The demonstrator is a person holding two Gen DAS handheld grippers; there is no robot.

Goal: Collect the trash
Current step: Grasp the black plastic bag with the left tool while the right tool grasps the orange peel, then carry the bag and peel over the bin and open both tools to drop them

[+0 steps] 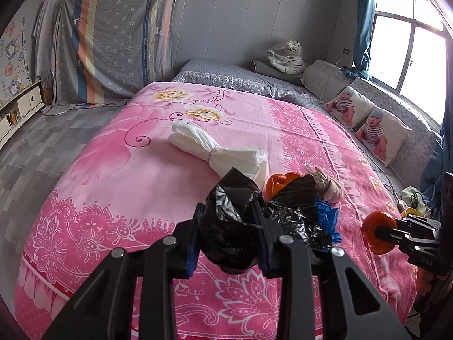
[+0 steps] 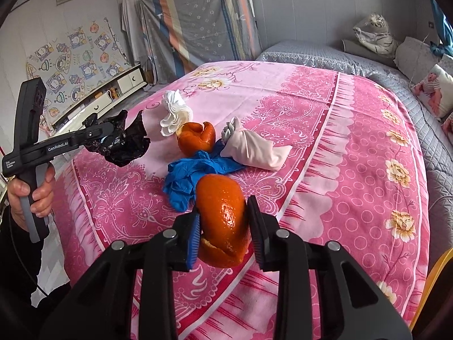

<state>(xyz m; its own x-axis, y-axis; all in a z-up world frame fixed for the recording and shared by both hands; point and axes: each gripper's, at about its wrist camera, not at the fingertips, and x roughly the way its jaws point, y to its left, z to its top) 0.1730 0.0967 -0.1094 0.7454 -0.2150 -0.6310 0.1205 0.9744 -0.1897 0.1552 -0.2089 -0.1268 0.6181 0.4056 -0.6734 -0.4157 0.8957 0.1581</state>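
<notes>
Pink floral bedspread (image 2: 325, 130) covers bed; apparently tiled floor (image 1: 25, 153) beside.

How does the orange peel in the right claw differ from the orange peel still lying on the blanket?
The held orange peel is clamped in the right claw, off the bed; the lying orange peel rests on the pink blanket beside the blue glove. The held one curls closed; the lying one gapes open. Both are bright orange.

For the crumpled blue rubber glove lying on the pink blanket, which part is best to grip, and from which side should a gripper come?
Probably the bunched middle of the crumpled blue rubber glove, coming from above. It lies low and limp on the pink blanket, so its thickest folds give the pads most to close on. The far end touches the loose orange peel and the pale pink cloth bundle, so stay on the near part.
</notes>
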